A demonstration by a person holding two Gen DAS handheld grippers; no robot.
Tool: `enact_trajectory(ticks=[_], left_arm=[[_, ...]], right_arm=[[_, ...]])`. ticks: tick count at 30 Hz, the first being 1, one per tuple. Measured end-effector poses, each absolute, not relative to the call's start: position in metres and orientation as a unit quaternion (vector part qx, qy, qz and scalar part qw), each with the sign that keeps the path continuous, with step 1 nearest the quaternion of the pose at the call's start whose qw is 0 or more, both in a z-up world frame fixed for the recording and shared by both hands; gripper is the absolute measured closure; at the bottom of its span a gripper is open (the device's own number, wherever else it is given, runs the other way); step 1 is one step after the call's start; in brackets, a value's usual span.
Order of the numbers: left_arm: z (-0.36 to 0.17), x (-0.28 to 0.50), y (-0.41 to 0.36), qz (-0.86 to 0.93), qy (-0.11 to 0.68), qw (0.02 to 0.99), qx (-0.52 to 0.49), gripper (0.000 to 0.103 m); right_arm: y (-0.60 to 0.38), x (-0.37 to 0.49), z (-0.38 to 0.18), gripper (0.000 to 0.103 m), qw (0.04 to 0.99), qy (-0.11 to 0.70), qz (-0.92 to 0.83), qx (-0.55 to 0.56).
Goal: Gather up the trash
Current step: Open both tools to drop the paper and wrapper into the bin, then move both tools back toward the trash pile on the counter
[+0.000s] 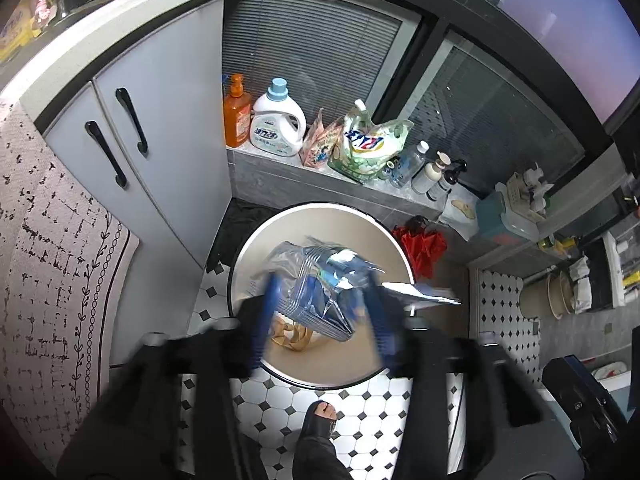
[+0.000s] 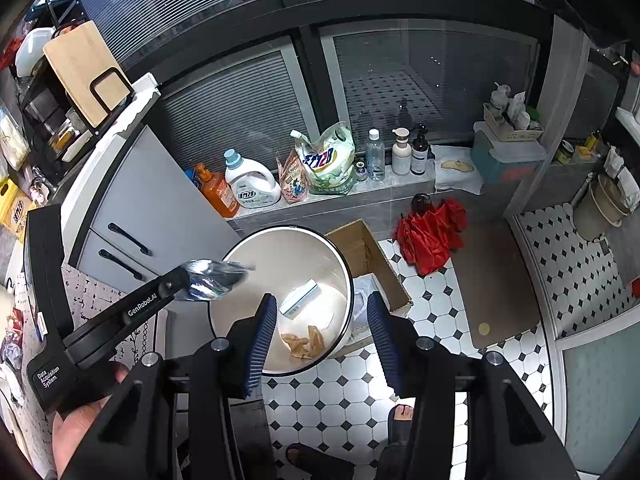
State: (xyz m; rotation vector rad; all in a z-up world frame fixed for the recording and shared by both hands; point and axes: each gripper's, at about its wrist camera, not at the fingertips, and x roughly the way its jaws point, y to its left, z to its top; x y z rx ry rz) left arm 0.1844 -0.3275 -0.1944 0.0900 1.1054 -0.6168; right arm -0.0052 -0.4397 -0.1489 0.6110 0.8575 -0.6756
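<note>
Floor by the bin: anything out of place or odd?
Yes. A red umbrella lies collapsed and crumpled on the floor against the ledge, right of the bin, and an open cardboard box sits wedged against the bin's side.

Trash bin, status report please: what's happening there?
Left gripper open, silver wrapper between jaws above trash bin. Right gripper open, empty. Bin mouth unobstructed.

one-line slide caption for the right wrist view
Open right gripper hovers above the round bin as the left gripper brings a crumpled silver wrapper over its rim.
</note>
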Motion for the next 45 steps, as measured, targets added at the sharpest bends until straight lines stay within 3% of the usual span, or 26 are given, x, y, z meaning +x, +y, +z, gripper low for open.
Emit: enact_trajectory(ticks=[16, 25, 28, 30, 33, 45], left_arm=[[-0.153, 0.196, -0.277, -0.253, 0.495, 0.831, -0.001, 0.055], [-0.106, 0.208, -0.214, -0.193, 0.453, 0.870, -0.028, 0.035], [-0.090, 0.211, -0.187, -0.162, 0.438, 0.883, -0.041, 0.018], [-0.079, 0.213, -0.165, -0.141, 0.427, 0.892, -0.050, 0.010], [-0.067, 0.216, -0.136, -0.114, 0.416, 0.900, -0.064, 0.007], [-0.034, 0.213, -0.018, -0.009, 0.377, 0.920, -0.106, 0.006]], right_arm=[[-0.420, 0.017, -0.116, 0.053, 0.838, 0.391, -0.272, 0.265], [-0.390, 0.049, -0.078, 0.038, 0.872, 0.369, -0.214, 0.239], [-0.374, 0.063, -0.065, 0.028, 0.884, 0.362, -0.191, 0.228], [-0.363, 0.071, -0.056, 0.014, 0.891, 0.356, -0.175, 0.222], [-0.344, 0.083, -0.042, 0.008, 0.902, 0.346, -0.151, 0.210], [-0.264, 0.131, -0.013, 0.008, 0.922, 0.341, -0.046, 0.176]])
